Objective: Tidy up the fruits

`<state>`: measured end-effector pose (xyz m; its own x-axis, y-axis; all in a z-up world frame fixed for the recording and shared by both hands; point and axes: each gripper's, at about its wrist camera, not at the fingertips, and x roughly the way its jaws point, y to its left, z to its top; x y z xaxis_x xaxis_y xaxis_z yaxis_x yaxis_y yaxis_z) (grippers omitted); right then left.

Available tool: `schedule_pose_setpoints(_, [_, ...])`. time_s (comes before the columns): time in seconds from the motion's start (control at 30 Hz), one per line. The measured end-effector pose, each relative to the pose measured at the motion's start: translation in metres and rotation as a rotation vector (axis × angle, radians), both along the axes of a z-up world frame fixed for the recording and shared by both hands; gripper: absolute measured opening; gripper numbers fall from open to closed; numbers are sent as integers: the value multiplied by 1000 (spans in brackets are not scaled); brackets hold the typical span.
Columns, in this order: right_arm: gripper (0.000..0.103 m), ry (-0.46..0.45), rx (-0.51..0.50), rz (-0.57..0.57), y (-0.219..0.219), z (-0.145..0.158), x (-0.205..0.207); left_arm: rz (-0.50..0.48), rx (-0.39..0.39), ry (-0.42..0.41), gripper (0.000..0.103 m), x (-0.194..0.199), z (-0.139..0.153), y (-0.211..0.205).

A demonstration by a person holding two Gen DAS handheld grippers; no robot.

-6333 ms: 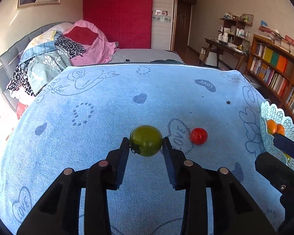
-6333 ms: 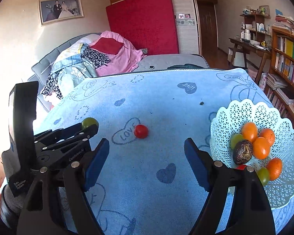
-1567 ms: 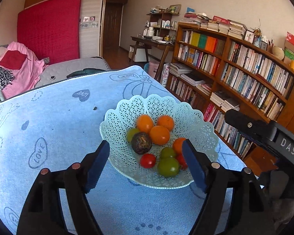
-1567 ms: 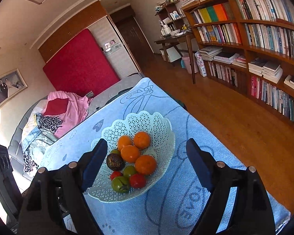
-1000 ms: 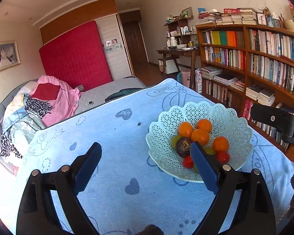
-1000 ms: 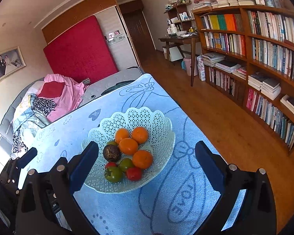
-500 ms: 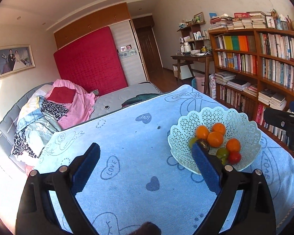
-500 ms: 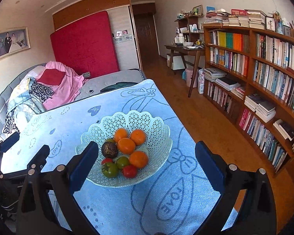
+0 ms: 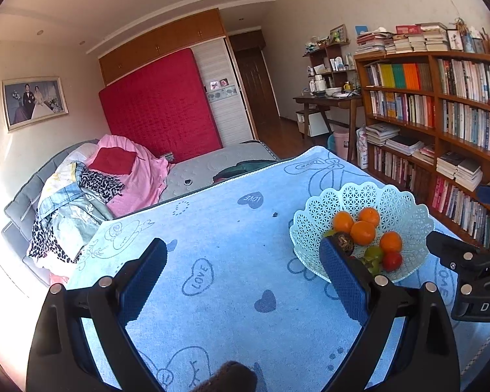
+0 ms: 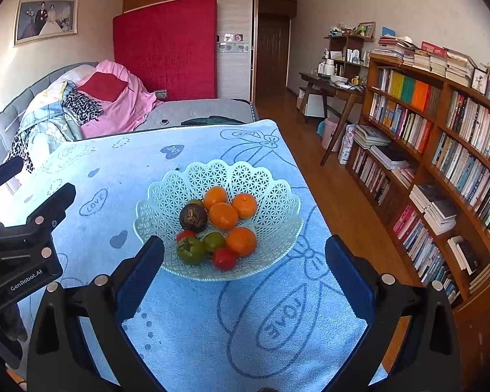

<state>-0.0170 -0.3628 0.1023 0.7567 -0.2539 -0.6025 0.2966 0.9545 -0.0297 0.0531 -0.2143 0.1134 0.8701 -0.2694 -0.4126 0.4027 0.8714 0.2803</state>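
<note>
Bedroom light falls across the blue towel-covered table (image 10: 186,336), printed with hearts and "LOVE", and every fruit in view sits inside the white lattice fruit basket (image 10: 264,176), which stands toward the table's right edge, nearer the bookshelf (image 10: 447,150) side. Four oranges (image 10: 223,215) crowd the basket's middle, a dark brown round fruit (image 10: 193,217) beside them, with green tomatoes (image 10: 190,250) and red tomatoes (image 10: 224,258) toward the near rim, all cradled by the raised wall so nothing can roll off. Both tools hang above the cloth, carrying nothing: the left gripper (image 9: 241,281) has its jaws spread wide over bare towel, and the right gripper (image 10: 245,274) is equally spread, framing the basket from above. No loose fruit shows on the cloth, so the sorting looks finished, or near it. Room is generous to the left of the basket; to its right the table edge drops straight to the wooden floor (image 10: 330,176).
</note>
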Motion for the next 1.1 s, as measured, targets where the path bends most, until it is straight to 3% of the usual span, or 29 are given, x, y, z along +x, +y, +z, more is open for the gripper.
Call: schedule_pose_setpoints(1.1, [100, 78, -53, 115, 12, -13, 4, 29, 40, 3, 94, 0, -9, -6])
